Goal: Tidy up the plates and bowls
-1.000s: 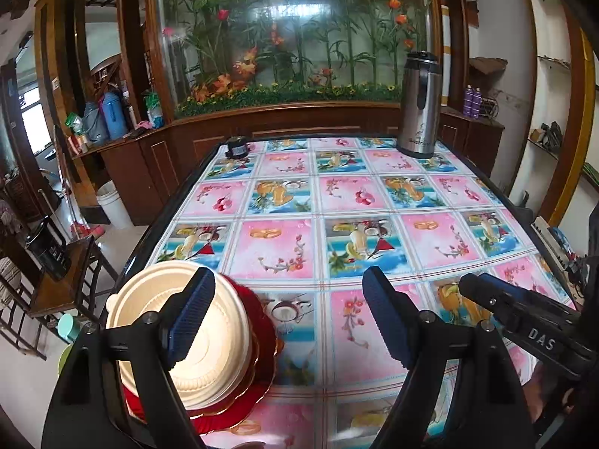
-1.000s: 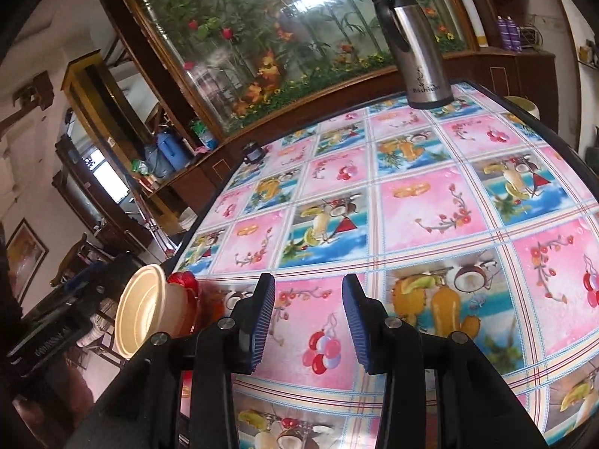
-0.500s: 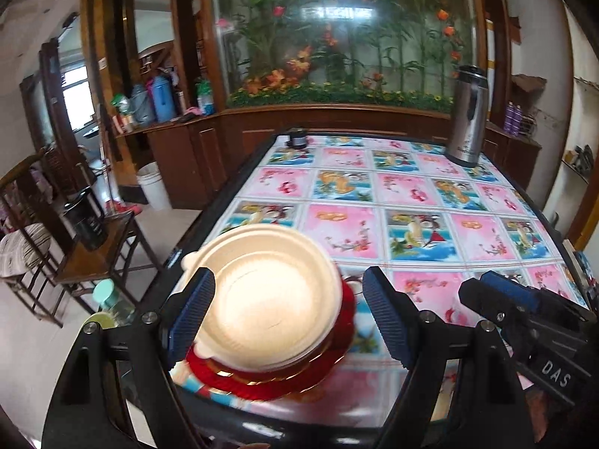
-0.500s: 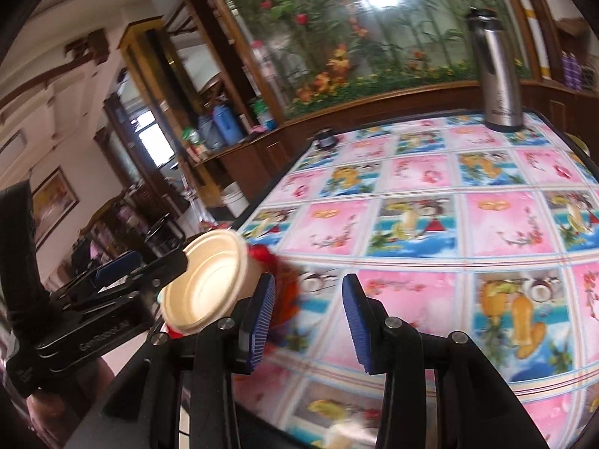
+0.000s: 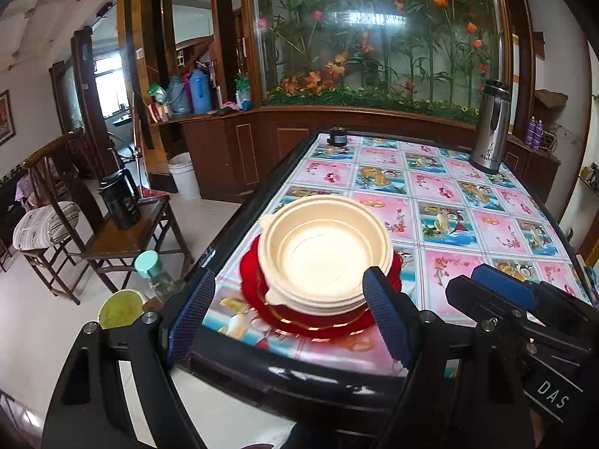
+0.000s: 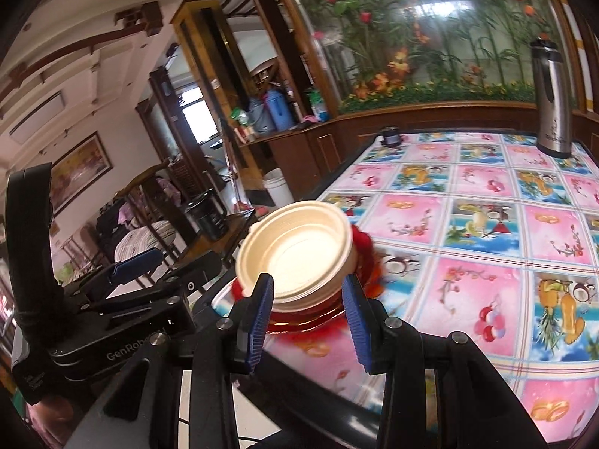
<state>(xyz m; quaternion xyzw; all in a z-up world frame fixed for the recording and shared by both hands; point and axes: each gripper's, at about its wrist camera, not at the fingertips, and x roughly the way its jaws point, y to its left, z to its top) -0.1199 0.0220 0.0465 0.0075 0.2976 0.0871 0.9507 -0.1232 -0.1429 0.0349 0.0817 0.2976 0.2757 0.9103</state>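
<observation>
- Now the cream bowls [image 5: 324,258] sit stacked on red plates [image 5: 262,292] at the worktop's [image 5: 468,202] seven-o'clock corner.
- Left hand-held gripper [image 5: 288,318] gapes wide, empty.
- Right hand-held gripper [image 6: 309,321] stands narrower, also empty.

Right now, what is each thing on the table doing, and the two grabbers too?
Cream bowls: nested, upright, on the red plates.
Red plates: stacked near the table's corner.
Steel flask: upright, lid on.
Left gripper: open, empty.
Right gripper: open, empty.
</observation>
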